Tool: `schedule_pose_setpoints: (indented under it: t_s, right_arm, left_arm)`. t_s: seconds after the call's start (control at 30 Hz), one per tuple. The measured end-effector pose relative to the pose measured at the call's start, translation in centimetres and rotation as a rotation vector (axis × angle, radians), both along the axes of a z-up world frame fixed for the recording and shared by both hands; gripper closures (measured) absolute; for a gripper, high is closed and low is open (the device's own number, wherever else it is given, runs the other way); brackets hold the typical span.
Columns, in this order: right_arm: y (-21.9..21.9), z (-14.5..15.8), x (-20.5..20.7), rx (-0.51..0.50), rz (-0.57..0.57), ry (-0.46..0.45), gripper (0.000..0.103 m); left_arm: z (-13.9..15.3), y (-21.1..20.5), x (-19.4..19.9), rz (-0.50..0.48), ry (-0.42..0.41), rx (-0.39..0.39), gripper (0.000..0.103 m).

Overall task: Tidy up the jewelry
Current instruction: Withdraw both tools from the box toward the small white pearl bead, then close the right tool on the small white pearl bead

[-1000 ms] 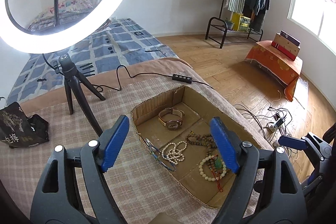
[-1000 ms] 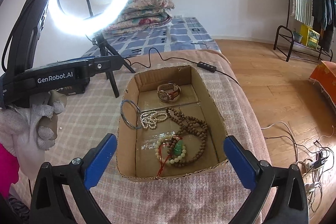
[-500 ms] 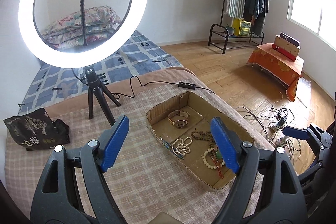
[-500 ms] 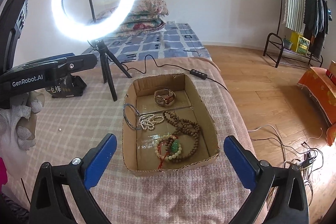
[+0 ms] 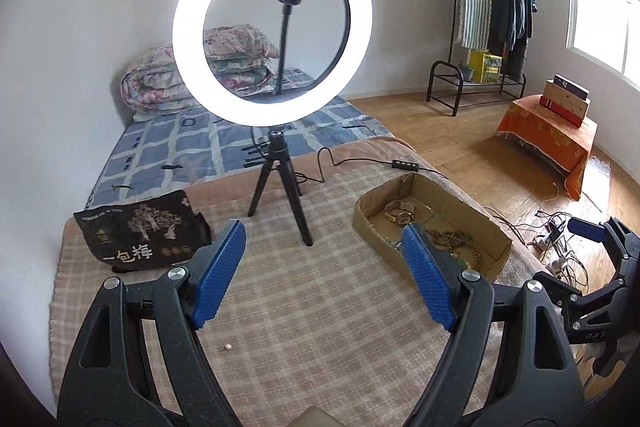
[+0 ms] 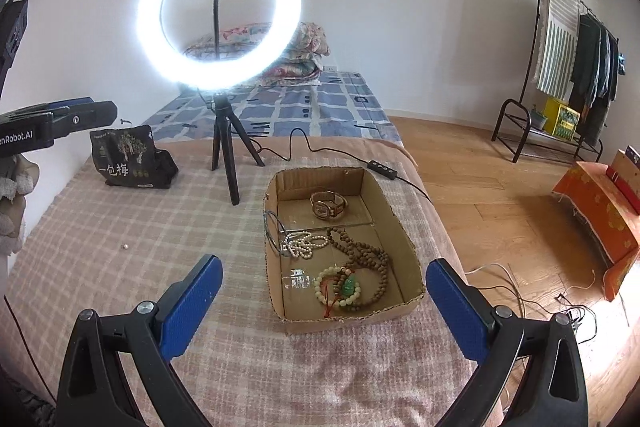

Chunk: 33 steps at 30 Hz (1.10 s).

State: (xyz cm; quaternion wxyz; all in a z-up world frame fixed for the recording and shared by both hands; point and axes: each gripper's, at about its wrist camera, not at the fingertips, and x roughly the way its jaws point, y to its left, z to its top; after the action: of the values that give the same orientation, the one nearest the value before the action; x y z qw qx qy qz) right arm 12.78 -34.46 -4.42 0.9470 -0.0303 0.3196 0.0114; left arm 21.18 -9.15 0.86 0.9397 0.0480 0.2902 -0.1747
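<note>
Cardboard tray (image 6: pixel 394 211): sits on the checked blanket (image 6: pixel 132 239), toward its floor-side edge. It holds every piece of jewellery in view.
Watch (image 6: pixel 328 205): in the far section of the tray, alone.
Near section: the white bead strand (image 6: pixel 301 243), brown bead string (image 6: pixel 366 259) and green pendant bracelet (image 6: pixel 343 289) lie touching and partly overlapped. A thin bangle (image 6: pixel 274 227) leans at the left wall.
Loose bead (image 6: pixel 125 246): alone on the blanket, well apart from the tray.
Left gripper (image 5: pixel 322 273): spread wide and empty, above the blanket, to the left of the tray.
Right gripper (image 6: pixel 322 301): spread wide and empty, poised on the near side of the tray.
Risk, tangling: lifting one strand would probably drag its neighbours, since the cords cross.
Risk, tray shift: light cardboard near the bed edge, so a sideways nudge could slide it toward the floor.
Risk, lamp: the ring light (image 6: pixel 218 13) stands on a slim tripod, its cable (image 6: pixel 340 151) trailing past the tray. A snag may tip it.
Risk, lost bead: small and pale on a patterned weave, easily overlooked or flicked off.
Hidden, left view: its right finger (image 5: pixel 424 285) covers part of the tray's near contents.
Unclear: clasps, whether the cords are knotted, and the bangle's lower arc.
Cut off: the person, apart from a gloved hand (image 6: pixel 14 195) at the frame edge.
</note>
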Motion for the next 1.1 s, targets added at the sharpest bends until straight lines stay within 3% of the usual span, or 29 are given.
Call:
schedule_pose_setpoints:
  t_s: [0.3,0.43,0.53,0.67,0.97,1.1]
  right_arm:
    - [6.0,-1.0,-1.5,0.048,0.149,0.009,0.0]
    - [9.0,-2.1,-2.1,0.1,0.209,0.023,0.0]
    - [11.3,-3.2,-2.5,0.127,0.234,0.035,0.0]
    - [14.7,-5.3,-2.7,0.126,0.284,0.061,0.004]
    - [19.5,-10.6,-1.4,0.149,0.352,0.162,0.035]
    - [20.9,-12.9,-0.2,0.173,0.389,0.223,0.052]
  left_arm:
    - [-2.5,6.8,-1.5,0.052,-0.005,0.034,0.021]
    - [-4.5,8.7,-1.7,0.045,0.023,0.06,0.021]
    - [-6.1,10.0,-1.3,0.04,0.065,0.037,0.021]
    - [-8.4,11.2,-0.2,0.032,0.13,0.019,0.033]
    - [-15.5,12.5,2.4,-0.05,0.235,0.029,0.06]
    - [-18.4,12.2,3.1,-0.095,0.259,0.046,0.061]
